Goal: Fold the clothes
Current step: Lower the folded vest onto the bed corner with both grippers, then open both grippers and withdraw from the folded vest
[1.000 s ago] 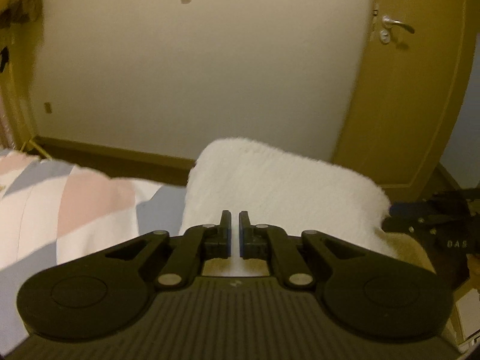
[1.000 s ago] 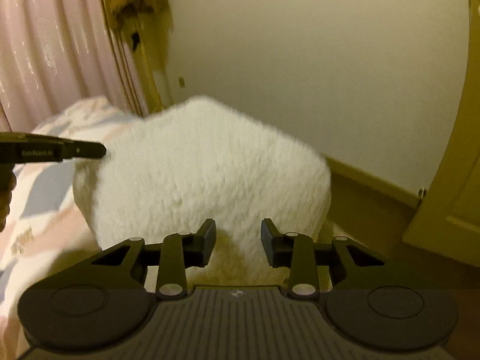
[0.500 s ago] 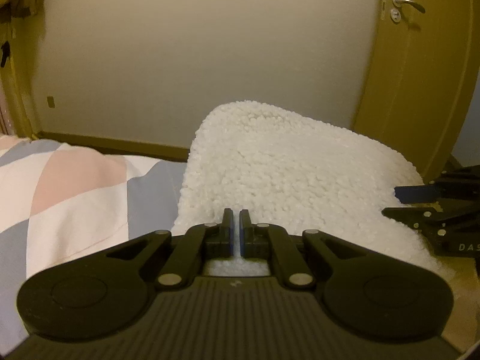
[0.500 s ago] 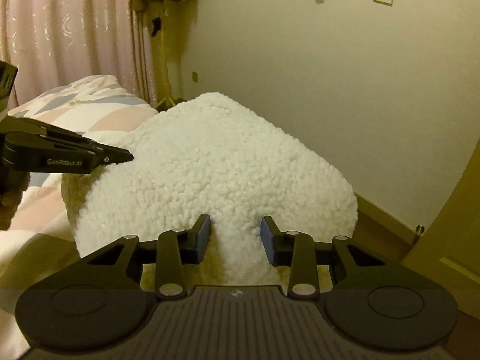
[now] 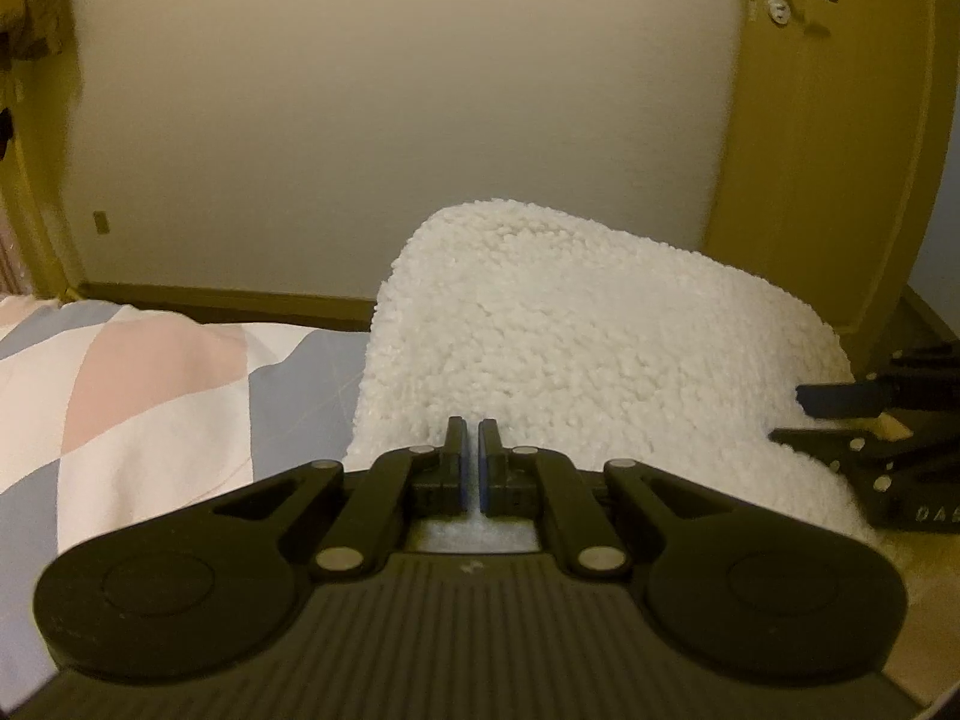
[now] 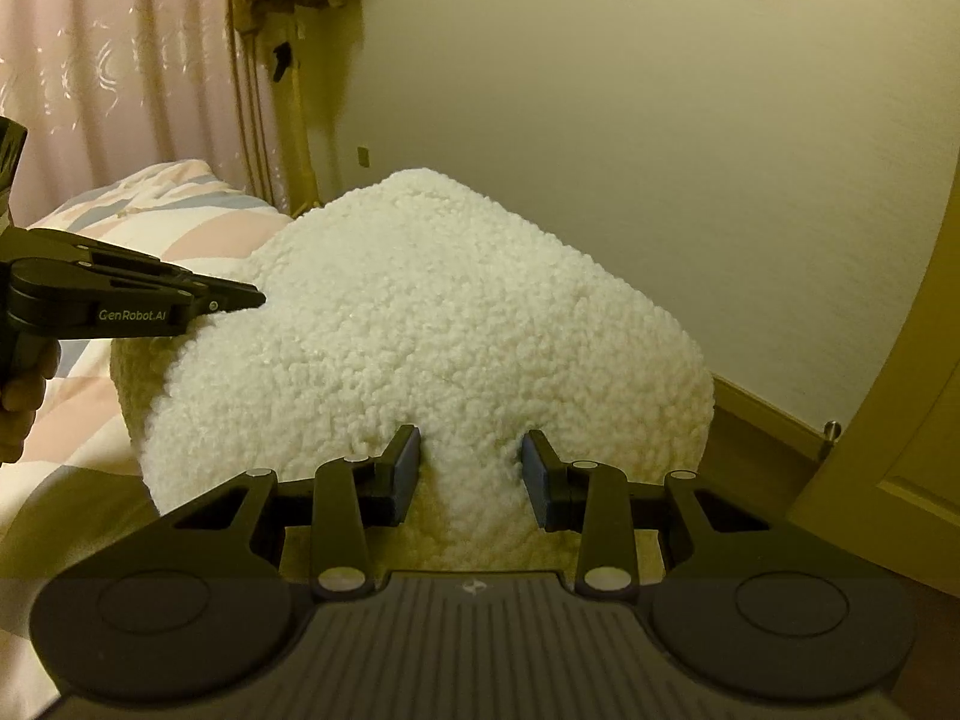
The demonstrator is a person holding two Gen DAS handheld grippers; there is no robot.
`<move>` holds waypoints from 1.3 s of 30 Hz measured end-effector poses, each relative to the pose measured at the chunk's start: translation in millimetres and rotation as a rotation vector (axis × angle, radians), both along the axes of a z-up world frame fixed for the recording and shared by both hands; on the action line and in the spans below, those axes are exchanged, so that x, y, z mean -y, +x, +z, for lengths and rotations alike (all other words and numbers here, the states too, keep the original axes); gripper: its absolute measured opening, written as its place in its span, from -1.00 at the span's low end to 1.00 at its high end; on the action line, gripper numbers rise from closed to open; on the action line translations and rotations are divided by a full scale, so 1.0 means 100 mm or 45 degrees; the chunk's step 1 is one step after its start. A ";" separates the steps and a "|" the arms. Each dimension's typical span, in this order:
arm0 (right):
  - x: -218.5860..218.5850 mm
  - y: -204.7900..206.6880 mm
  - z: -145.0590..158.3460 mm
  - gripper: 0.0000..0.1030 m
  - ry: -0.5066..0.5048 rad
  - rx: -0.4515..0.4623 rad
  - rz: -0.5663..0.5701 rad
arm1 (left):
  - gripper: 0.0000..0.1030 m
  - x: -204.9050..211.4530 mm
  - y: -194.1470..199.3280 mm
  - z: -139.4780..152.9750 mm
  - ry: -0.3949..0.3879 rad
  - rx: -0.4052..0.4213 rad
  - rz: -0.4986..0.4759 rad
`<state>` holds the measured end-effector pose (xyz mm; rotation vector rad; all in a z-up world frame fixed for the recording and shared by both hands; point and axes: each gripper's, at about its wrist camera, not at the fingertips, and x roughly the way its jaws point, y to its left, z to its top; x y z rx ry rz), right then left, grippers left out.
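Left gripper (image 5: pixel 471 456) fingers clenched on a thin fold of the white fleece garment (image 5: pixel 570 348); right gripper (image 6: pixel 470 471) fingers grasp a thick bunch, bed (image 6: pixel 156 204) beyond

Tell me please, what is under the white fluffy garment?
The white fluffy garment lies on a bed cover with pink, grey and white shapes, which shows beside it. A yellowish layer shows under its near edge. Anything directly under the middle is covered.
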<state>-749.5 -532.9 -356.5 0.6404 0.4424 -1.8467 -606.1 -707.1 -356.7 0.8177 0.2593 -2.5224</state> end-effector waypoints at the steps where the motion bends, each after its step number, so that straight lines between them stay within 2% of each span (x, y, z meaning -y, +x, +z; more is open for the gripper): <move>1: 0.00 0.00 0.01 -0.33 0.006 0.002 -0.002 | -0.94 0.01 0.01 0.06 0.019 -0.007 0.012; 4: -0.08 -0.05 0.12 -0.31 -0.004 0.036 -0.017 | -0.93 -0.02 0.09 0.26 0.049 -0.041 0.043; 9: -0.21 -0.02 0.34 -0.30 -0.074 0.038 -0.043 | -0.91 -0.23 0.24 0.54 0.020 -0.073 0.028; 12: -0.34 0.04 0.43 -0.30 -0.099 0.034 -0.039 | -0.87 -0.38 0.26 0.50 0.002 -0.025 0.003; 15: -0.45 0.12 0.40 -0.31 -0.076 0.045 -0.022 | -0.87 -0.43 0.21 0.28 0.001 0.048 0.016; 19: -0.43 0.16 0.16 -0.30 0.042 0.017 -0.002 | -0.86 -0.38 0.21 0.10 0.057 0.008 0.044; 24: -0.45 0.12 0.06 -0.28 0.046 0.027 0.002 | -0.86 -0.35 0.21 0.01 0.054 -0.036 0.063; 28: -0.44 0.11 0.02 -0.27 0.038 0.019 0.013 | -0.86 -0.38 0.19 0.04 0.051 -0.039 0.088; 32: -0.41 0.08 0.07 -0.22 0.035 0.037 0.015 | -0.87 -0.41 0.17 0.22 0.075 -0.044 0.147; 33: -0.41 0.07 0.10 -0.21 0.031 0.042 0.016 | -0.79 -0.43 0.17 0.28 0.074 -0.045 0.158; 36: -0.46 0.07 0.23 -0.13 -0.011 0.051 0.024 | -0.21 -0.52 0.20 0.48 0.092 -0.062 0.177; 39: -0.55 0.07 0.40 0.08 -0.088 0.053 0.021 | -0.18 -0.68 0.23 0.64 0.088 -0.042 0.206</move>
